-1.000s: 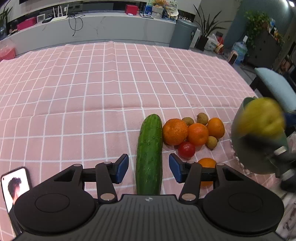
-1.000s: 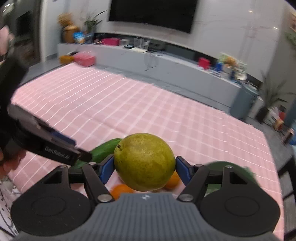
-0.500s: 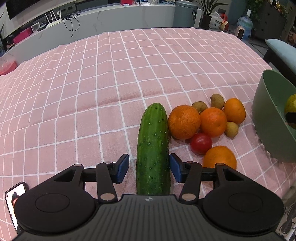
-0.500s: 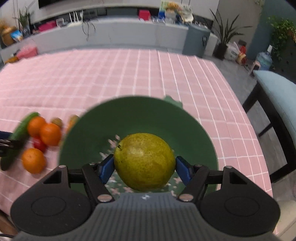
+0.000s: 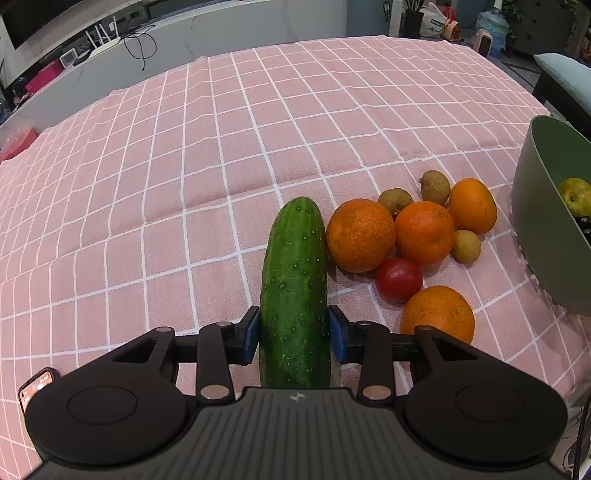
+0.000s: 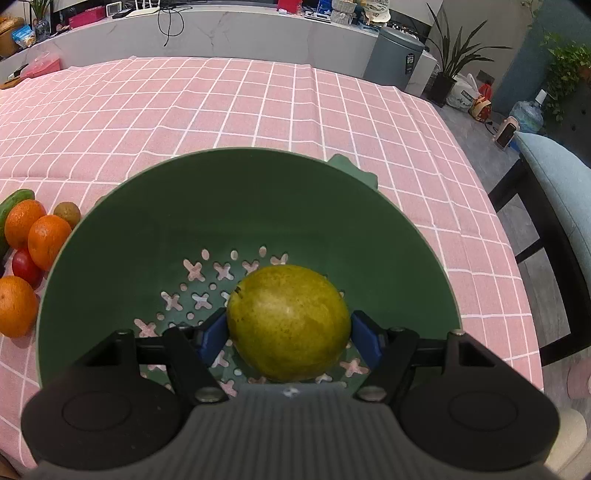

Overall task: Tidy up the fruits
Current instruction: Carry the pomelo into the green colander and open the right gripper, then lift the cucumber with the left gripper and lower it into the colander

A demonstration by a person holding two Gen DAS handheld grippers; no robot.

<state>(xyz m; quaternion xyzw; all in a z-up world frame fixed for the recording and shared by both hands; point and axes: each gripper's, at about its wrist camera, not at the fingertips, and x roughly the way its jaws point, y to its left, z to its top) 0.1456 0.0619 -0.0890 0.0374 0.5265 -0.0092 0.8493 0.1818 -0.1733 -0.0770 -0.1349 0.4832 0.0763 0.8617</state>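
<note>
My left gripper (image 5: 293, 334) is shut on a green cucumber (image 5: 293, 266) that lies on the pink checked tablecloth (image 5: 184, 166). Beside it lie several oranges (image 5: 360, 234), a red tomato (image 5: 399, 278) and small brown fruits (image 5: 436, 181). My right gripper (image 6: 288, 338) is shut on a yellow-green pear (image 6: 288, 321) and holds it low inside the green perforated bowl (image 6: 258, 199). The bowl (image 5: 543, 229) and pear (image 5: 574, 195) also show at the right edge of the left wrist view.
A phone (image 5: 35, 386) lies at the table's near left corner. A chair with a light blue cushion (image 6: 557, 192) stands off the table's right side. A grey counter (image 6: 221, 33) runs behind the table's far edge.
My left gripper's jaws have closed onto the cucumber. My right gripper has swung over the bowl and lowered the pear into it.
</note>
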